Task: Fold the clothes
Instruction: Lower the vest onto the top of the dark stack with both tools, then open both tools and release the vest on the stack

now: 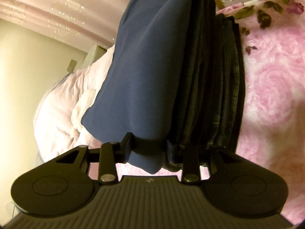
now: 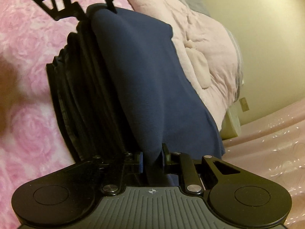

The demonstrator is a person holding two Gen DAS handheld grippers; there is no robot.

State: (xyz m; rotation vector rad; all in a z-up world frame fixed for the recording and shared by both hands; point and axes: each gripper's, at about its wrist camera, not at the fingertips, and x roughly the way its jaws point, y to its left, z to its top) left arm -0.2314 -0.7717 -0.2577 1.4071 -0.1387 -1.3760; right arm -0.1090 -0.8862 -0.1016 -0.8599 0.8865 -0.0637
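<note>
Navy fleece cloth [image 2: 144, 80] is pinched at one end by the right gripper [image 2: 152, 158] and at the opposite end by the left gripper [image 1: 147, 147], both clamped on it. It lies atop a stack of dark folded jeans [image 1: 215, 87] on the pink rose-patterned blanket [image 1: 270, 80], beside a pale pink comforter [image 2: 202, 43].

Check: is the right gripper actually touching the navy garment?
Touching. The right wrist view shows the right gripper closed on the navy garment, fabric pinched between both fingers with no gap.
</note>
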